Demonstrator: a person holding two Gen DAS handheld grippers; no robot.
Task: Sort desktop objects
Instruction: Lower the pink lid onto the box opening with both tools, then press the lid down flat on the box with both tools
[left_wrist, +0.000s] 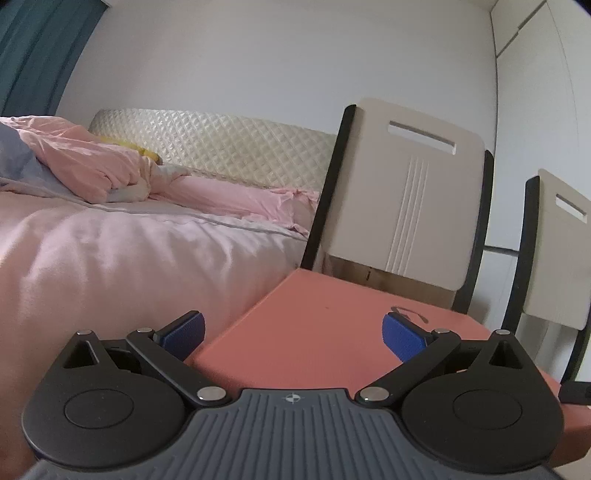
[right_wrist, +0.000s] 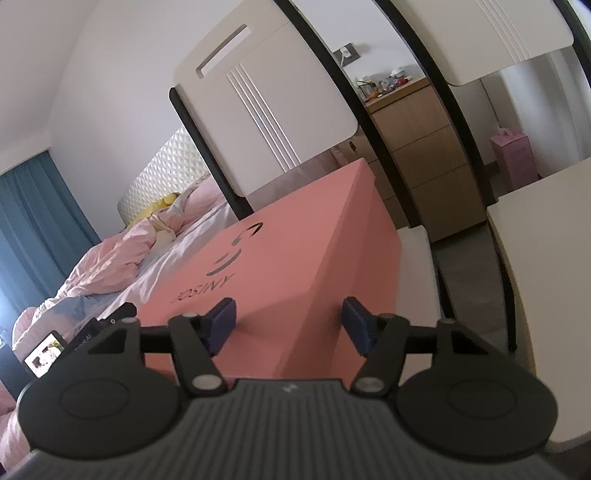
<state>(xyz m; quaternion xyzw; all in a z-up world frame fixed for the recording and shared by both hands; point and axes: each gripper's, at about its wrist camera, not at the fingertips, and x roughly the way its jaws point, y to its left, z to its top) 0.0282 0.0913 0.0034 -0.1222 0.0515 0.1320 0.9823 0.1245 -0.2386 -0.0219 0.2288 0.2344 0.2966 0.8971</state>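
The pink box (right_wrist: 295, 266) lay beside the bed (left_wrist: 110, 251), its near corner between the blue pads of the right tongs (right_wrist: 289, 325), gapped and untouching. The left tongs (left_wrist: 293, 338) gaped wide over its lid, empty.

The pink box (right_wrist: 295, 258) is hidden at its near end by the right gripper (right_wrist: 289, 322), its lettering partly covered. Items on the wooden dresser (right_wrist: 417, 147) are too small to identify. The second chair (left_wrist: 557, 251) is cut off by the frame edge.
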